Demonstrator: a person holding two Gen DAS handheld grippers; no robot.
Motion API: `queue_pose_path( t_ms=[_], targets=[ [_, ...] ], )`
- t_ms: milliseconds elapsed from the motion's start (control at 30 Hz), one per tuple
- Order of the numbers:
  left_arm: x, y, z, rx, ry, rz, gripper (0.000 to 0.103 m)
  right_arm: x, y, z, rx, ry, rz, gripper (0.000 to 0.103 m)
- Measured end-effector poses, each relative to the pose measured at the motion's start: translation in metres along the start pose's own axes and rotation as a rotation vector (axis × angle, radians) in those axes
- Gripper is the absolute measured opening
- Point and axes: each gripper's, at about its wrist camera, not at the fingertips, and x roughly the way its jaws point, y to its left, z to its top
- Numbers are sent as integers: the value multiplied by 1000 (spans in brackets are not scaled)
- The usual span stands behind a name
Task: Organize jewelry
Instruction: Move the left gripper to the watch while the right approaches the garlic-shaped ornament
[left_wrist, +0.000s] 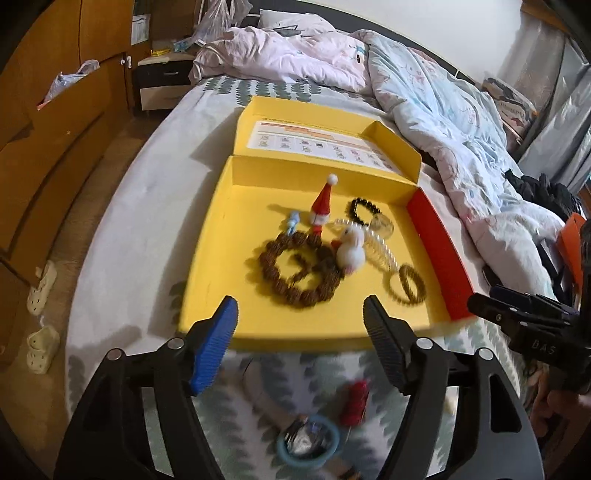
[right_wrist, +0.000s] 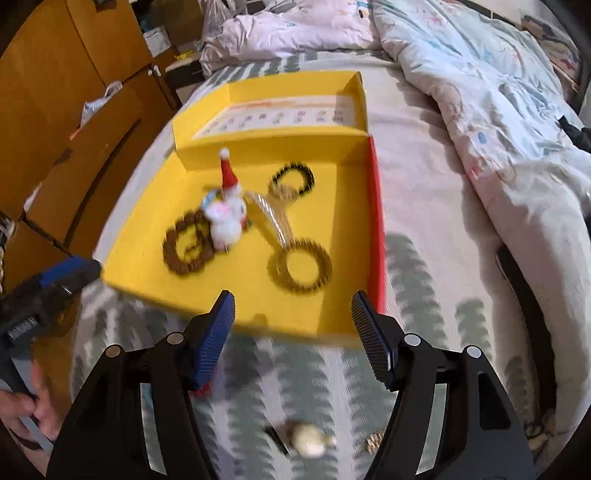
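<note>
Bracelets, a Santa clip (left_wrist: 320, 211) and a white plush charm (left_wrist: 351, 250) lie gathered in the open yellow box (left_wrist: 218, 236) on the bed (left_wrist: 122, 221), its lid folded back for access. Loose pieces (left_wrist: 308, 439) wait on the sheet just before it. Both the left gripper (left_wrist: 299, 347) and right gripper (right_wrist: 291, 338) hover near the box's front edge, jaws apart and empty, likely poised for the next pickup.

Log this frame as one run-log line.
left claw: open, empty | right claw: open, empty | both short of box | bracelets inside | loose bits on bed
</note>
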Motion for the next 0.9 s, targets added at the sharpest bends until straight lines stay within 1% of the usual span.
queue_pose_path(
  t_ms=[67, 133, 233, 300, 400, 533, 567, 633, 667, 767, 833, 900],
  targets=[
    [-7, 8, -13, -7, 3, 16, 71, -7, -3, -16, -10, 6, -35, 69],
    [-12, 13, -26, -16, 9, 26, 71, -14, -5, -30, -27, 10, -51, 69],
    [-13, 15, -51, -18, 53, 24, 73, -19, -11, -45, -27, 27, -23, 69],
    [-11, 14, -65, -12, 78, 15, 74, -19, -16, -56, -24, 47, -31, 69],
    [-1, 11, -80, -5, 129, 44, 74, -18, -20, -68, -5, 72, -48, 69],
    [12, 14, -89, -34, 184, 36, 74, -14, -12, -84, -16, 103, -39, 69],
    [15, 14, -90, -37, 190, 40, 74, -11, -10, -86, -22, 111, -43, 72],
    [22, 15, -92, -33, 207, 70, 74, -5, -2, -93, -42, 132, -61, 75],
    [25, 16, -95, -35, 218, 79, 74, -1, 1, -96, -51, 147, -73, 75],
    [37, 18, -99, -63, 263, 42, 74, 6, 8, -100, -72, 169, -77, 75],
    [39, 16, -99, -63, 266, 39, 74, 8, 9, -101, -82, 173, -90, 75],
    [43, 12, -99, -49, 265, 52, 74, 10, 8, -102, -80, 180, -105, 75]
  ],
)
